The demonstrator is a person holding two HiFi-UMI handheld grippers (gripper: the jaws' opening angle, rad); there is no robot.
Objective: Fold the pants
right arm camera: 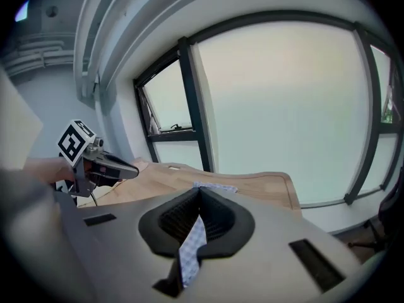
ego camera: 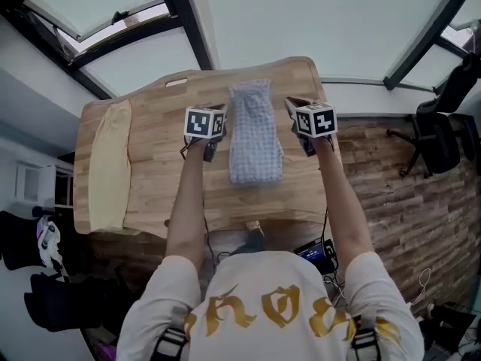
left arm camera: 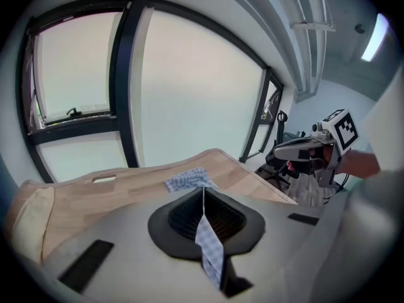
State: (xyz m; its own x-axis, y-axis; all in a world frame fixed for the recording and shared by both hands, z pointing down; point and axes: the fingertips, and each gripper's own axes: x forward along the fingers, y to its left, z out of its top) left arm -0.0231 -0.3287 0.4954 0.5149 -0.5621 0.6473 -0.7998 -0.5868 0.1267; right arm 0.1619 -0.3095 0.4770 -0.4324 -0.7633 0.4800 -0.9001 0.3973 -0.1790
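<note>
Pants (ego camera: 255, 138) in blue-and-white check lie lengthwise down the middle of the wooden tabletop (ego camera: 165, 201), directly between the two grippers. Left gripper (ego camera: 223, 113) is at the fabric's left edge. Its jaws are pressed together on a thin fold of the checked cloth, which passes between them and back over the gripper's body. Right gripper (ego camera: 293, 107), at the opposite edge, pinches a fold of the same cloth in the same way. Well apart, a pale yellow cloth (ego camera: 110, 164) lies along the tabletop's left side.

Dark-framed windows (ego camera: 113, 36) overlook a wooden table (ego camera: 150, 141) on plank-patterned floor (ego camera: 398, 201), black chair (ego camera: 440, 134) nearby.
</note>
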